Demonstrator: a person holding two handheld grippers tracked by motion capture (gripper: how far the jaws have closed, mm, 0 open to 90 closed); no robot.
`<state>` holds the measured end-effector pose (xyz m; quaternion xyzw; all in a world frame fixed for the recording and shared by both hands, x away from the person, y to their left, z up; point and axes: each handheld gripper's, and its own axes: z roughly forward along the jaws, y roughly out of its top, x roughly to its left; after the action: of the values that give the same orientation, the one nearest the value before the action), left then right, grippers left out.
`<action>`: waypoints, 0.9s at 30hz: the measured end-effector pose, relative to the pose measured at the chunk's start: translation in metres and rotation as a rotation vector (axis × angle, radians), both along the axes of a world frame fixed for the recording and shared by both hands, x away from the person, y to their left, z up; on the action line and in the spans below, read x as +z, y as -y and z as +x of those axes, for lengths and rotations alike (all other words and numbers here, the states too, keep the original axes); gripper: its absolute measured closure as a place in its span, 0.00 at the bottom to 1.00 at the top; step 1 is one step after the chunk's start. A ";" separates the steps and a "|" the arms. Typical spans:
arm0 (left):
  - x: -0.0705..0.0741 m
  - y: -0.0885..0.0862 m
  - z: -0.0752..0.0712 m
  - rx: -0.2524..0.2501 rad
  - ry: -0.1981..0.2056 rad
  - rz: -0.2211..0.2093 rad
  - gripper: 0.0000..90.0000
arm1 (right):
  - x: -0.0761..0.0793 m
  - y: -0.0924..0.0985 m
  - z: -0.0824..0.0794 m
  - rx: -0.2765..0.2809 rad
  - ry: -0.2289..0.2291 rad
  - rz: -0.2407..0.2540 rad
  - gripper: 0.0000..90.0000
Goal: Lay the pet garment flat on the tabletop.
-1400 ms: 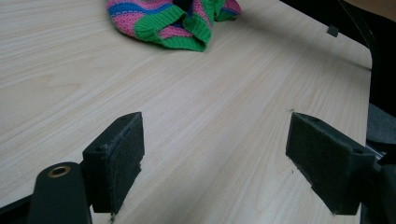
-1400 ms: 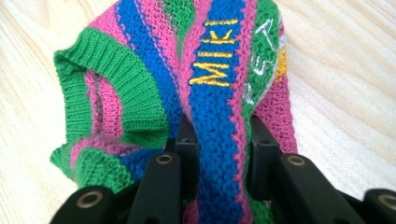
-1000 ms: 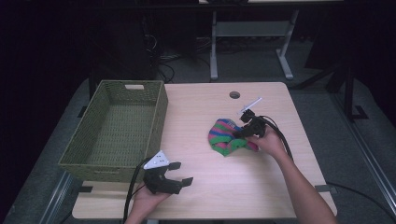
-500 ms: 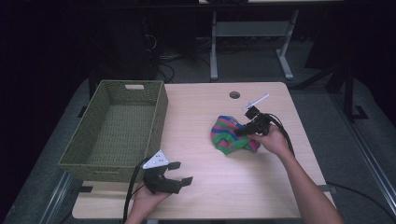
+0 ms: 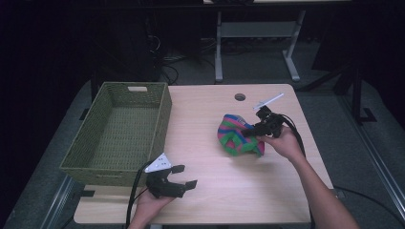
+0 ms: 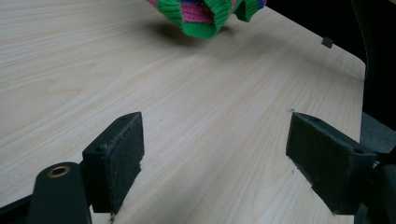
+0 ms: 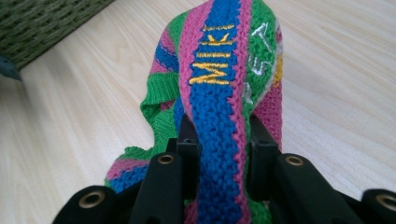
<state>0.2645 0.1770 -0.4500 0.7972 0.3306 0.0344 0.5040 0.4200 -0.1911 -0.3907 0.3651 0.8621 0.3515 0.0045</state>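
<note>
A knitted cloth [image 5: 235, 135] striped in green, pink and blue, with yellow and white letters, hangs bunched just above the right half of the table. My right gripper [image 5: 249, 129] is shut on a blue and pink band of that cloth [image 7: 215, 116], which rises between the two black jaws. My left gripper [image 5: 185, 176] rests near the table's front edge, right of the basket's near corner, jaws wide open with only bare wood between them. The cloth's lower edge [image 6: 205, 14] appears far ahead in the left gripper view.
A green woven basket [image 5: 160, 117] with nothing in it stands on the left side of the wooden table [image 5: 205, 109]. A round cable hole [image 5: 239, 97] sits near the far edge. Desk legs and cables stand on the dark floor behind.
My right gripper has lifted and drawn the cloth slightly toward the right and up. The left gripper has stayed where it was.
</note>
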 end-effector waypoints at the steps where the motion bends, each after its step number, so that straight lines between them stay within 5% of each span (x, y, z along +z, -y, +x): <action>1: 0.000 0.000 0.000 0.000 0.000 0.000 0.21 | 0.002 0.000 -0.001 -0.001 0.001 0.001 0.80; 13: 0.001 -0.002 0.000 0.007 0.000 -0.012 0.21 | 0.025 0.004 -0.026 0.038 0.037 0.076 0.80; 27: 0.002 -0.004 -0.001 0.014 0.012 -0.020 0.21 | 0.038 -0.001 -0.061 0.102 0.076 0.106 0.80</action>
<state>0.2637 0.1807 -0.4476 0.7895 0.3336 0.0395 0.5137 0.3587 -0.1900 -0.3530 0.3070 0.8588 0.4102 0.0001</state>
